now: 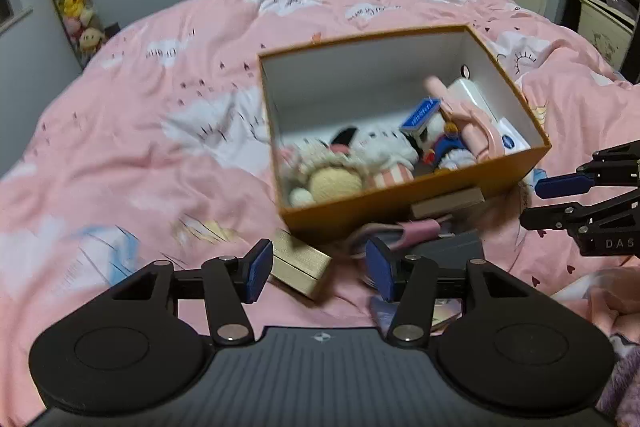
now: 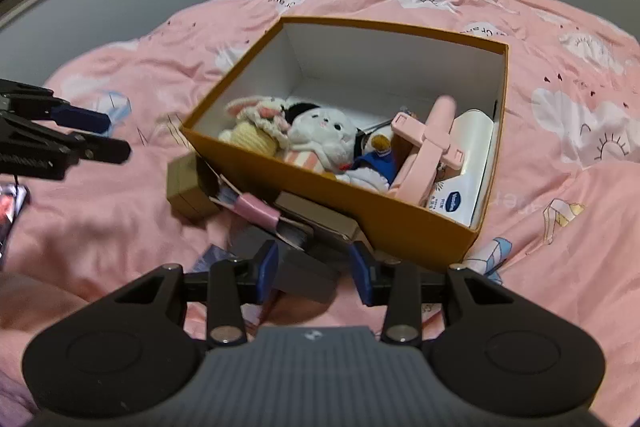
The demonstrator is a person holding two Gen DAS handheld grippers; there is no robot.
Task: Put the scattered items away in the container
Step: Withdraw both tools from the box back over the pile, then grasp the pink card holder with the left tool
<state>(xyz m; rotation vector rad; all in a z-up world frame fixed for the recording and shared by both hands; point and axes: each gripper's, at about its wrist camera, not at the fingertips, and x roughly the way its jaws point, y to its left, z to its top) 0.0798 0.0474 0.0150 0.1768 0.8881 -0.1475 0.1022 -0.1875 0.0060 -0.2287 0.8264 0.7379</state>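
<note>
A: Where's the left hand-held gripper point(image 1: 318, 273) rel. to its target?

B: Right over the tan box point(image 1: 301, 267) on the bed point(image 1: 140, 147). Jaws about half open, nothing clamped. One pad is at the box's near-left corner, the other stands off to its right, so not squarely astride. Box's long axis runs diagonally across the gap, so prob. needs a wrist roll.

A: And the right hand-held gripper point(image 2: 314, 273)?

B: Half open too, straddling the dark grey box point(image 2: 308, 273); can't tell if pads touch it. Pink clip w/ papers point(image 2: 256, 211) just beyond.

A: Container?

B: Orange box point(image 2: 340, 203), just ahead of both, near wall facing them. Plush toys, pink stand, lotion fill the near and right parts; far-left corner is free. Lift must clear the near rim. Left arm is nearer that free corner.
</note>
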